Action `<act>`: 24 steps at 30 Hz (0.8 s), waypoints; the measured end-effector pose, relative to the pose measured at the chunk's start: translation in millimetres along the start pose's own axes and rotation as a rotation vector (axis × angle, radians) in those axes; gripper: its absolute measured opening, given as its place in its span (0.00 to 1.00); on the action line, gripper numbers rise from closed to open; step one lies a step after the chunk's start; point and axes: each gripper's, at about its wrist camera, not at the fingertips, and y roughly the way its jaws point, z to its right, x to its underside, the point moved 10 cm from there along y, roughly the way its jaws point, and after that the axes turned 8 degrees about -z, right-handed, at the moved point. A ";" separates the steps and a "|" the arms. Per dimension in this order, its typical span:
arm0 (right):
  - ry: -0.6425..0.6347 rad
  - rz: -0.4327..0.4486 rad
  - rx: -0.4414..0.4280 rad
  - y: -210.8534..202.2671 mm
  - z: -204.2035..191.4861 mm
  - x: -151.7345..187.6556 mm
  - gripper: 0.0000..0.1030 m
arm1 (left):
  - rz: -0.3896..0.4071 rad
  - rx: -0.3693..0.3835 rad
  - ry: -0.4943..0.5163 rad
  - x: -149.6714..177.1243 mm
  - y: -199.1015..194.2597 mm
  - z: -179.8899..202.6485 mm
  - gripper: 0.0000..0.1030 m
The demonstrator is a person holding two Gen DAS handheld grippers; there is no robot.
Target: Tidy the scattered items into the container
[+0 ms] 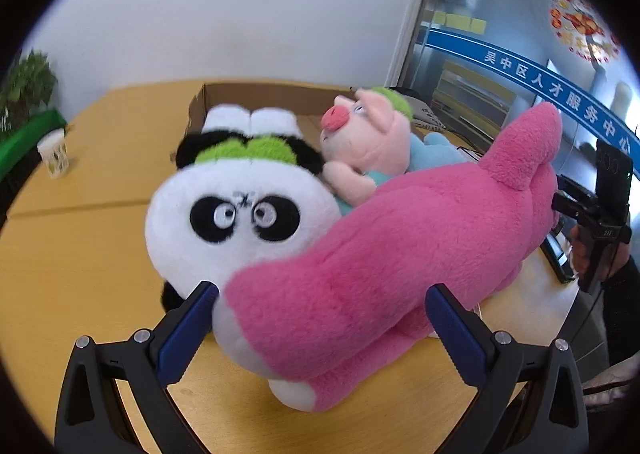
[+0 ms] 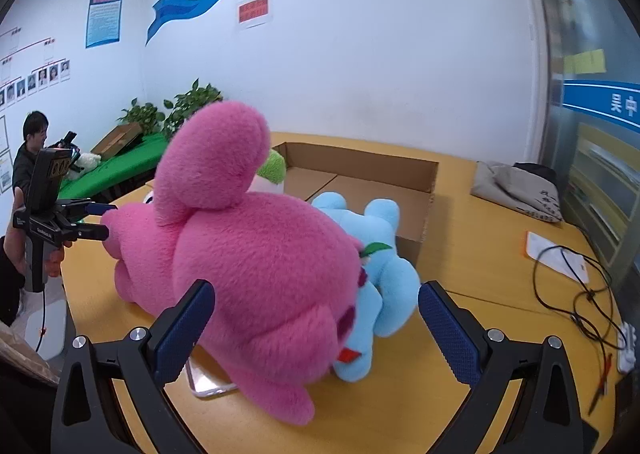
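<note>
Clearly, both tongs are standing wide apart and gripping nothing, each framing one end of the pink plush (image 1: 384, 254) as it lies across the counter (image 1: 80, 254).

Starting at the left, the left tongs (image 1: 320, 328) are straddling the pink plush's white-tipped end, with the panda (image 1: 236, 205) pressing against it just behind. The left pad is sitting beside the panda's lower edge, so closing as things stand is likely to pinch panda fur as well. Shifting rightward first, until only pink pile lies between the pads, would give a cleaner hold.

Moving along, the pig (image 1: 368, 133) is leaning against the panda and the pink plush, in front of the box (image 1: 224, 93), which is open-topped and looks almost empty.

On the right, the right tongs (image 2: 316, 332) are bracketing the plush's bulky opposite end, with the blue plush (image 2: 380, 254) tucked against it and reaching toward the box (image 2: 360, 165). Here the pads are spanning both toys; biting deep into the pink bulk alone seems wiser, since soft pile compresses and slips under a shallow grip.

Judging from this, the step in hand is a two-ended lift of the long pink plush. Closing both together, raising evenly, and clearing the neighbours before swinging over the box wall should keep the others from being dragged along.
</note>
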 end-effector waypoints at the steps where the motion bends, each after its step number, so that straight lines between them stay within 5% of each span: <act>1: -0.009 -0.002 -0.029 7.3 -1.9 -2.3 1.00 | -0.010 0.011 -0.022 2.0 5.1 -3.0 0.99; 6: 0.037 -0.057 -0.166 49.0 -0.7 -3.5 1.00 | 0.003 0.012 -0.080 3.6 18.0 -9.8 0.98; 9: 0.058 -0.061 -0.217 56.6 -3.5 -4.6 1.00 | 0.000 0.024 -0.129 2.6 22.8 -16.4 0.82; 17: 0.059 -0.027 -0.188 34.8 -18.4 -3.5 0.76 | 0.012 0.065 -0.167 -4.7 10.6 -11.9 0.46; 24: 0.099 -0.015 -0.172 12.5 -22.8 -2.0 0.69 | 0.052 0.076 -0.137 -23.2 -18.7 -3.1 0.33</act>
